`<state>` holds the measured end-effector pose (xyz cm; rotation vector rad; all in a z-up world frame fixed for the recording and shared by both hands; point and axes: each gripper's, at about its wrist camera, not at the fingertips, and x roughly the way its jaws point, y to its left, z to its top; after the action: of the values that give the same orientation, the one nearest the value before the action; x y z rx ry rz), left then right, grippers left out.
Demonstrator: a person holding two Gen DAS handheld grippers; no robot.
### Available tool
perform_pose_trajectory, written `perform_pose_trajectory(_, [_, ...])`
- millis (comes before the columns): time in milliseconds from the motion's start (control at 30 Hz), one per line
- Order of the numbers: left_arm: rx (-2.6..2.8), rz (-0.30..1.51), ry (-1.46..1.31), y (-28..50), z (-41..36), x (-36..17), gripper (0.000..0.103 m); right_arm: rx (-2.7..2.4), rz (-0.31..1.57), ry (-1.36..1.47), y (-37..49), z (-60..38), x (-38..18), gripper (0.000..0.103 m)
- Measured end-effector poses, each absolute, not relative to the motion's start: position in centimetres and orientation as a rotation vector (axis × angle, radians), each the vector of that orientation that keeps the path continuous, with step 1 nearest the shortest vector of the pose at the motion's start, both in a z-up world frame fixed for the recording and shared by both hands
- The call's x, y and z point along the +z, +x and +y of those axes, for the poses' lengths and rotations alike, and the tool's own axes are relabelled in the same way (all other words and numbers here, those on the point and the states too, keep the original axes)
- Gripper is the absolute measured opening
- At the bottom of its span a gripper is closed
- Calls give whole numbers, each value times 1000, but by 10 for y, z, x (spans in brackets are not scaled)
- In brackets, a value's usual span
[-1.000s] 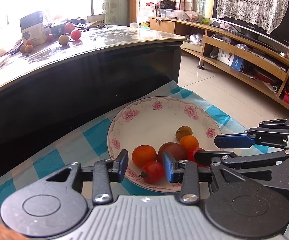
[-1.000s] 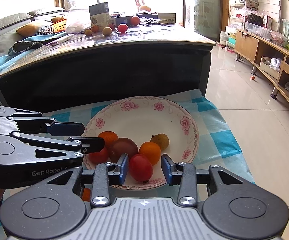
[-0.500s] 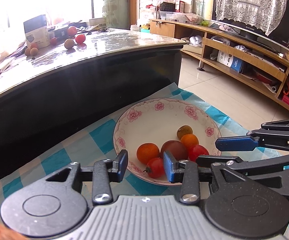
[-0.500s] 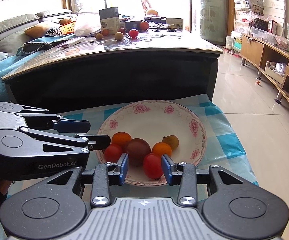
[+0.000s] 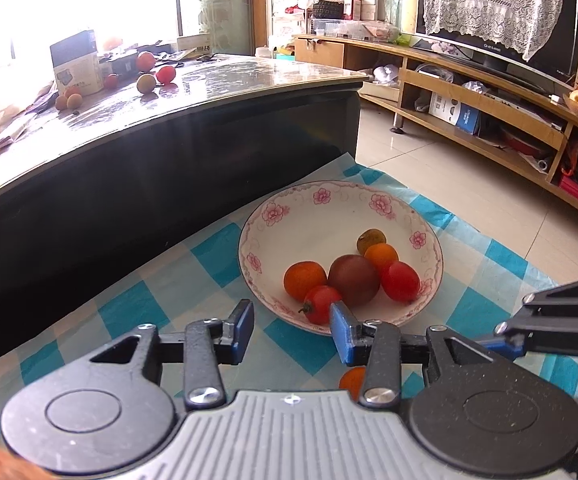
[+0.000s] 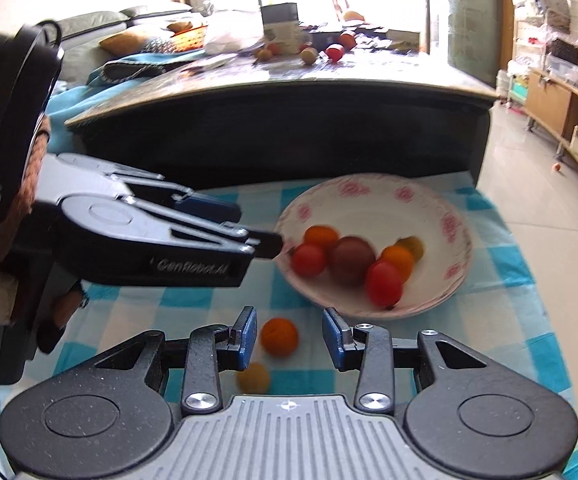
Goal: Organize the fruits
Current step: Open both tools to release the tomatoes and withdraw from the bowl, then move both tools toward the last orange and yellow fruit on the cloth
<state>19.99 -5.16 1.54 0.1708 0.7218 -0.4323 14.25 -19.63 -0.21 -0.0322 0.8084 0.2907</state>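
Note:
A white plate with pink flowers [image 5: 329, 208] [image 6: 373, 204] sits on a blue checked cloth [image 5: 149, 296] and holds several small fruits: red tomatoes, orange ones, a dark plum [image 5: 354, 279] and a brownish one. My left gripper [image 5: 292, 329] is open and empty just short of the plate's near rim. My right gripper [image 6: 289, 334] is open and empty over the cloth; a loose orange fruit [image 6: 279, 336] lies between its fingers and a yellow fruit [image 6: 253, 377] lies just nearer. The orange fruit also shows in the left wrist view [image 5: 352, 380].
A dark glass-topped coffee table [image 5: 169, 120] stands right behind the cloth with more fruits [image 5: 157, 76] and a box [image 5: 76, 62] on top. A wooden TV shelf [image 5: 489, 108] runs along the right. Tiled floor lies right of the cloth. A sofa [image 6: 129, 32] is at the far left.
Both grippers have pulled back and up from the plate. The right one has swung left, bringing the loose orange and yellow fruits on the cloth into view.

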Motion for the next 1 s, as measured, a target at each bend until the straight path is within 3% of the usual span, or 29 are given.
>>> perform_pose_trajectory(433, [-437,766,143,195,-31,8,51,305,939,-65,149,-173,-36,32])
perform_pose_trajectory(533, [-449,780,140,194,-33,5,51,299,957,-62,151,-173,-41,29])
perform_pose_trajectory(600, [-461,787,143,193,-35,3,51,295,966,-64,153,-173,-44,21])
perform_pose_trajectory(1000, [-585,883,123,190,-59,-15,51,262,1001,-37,140,-200,-34,19])
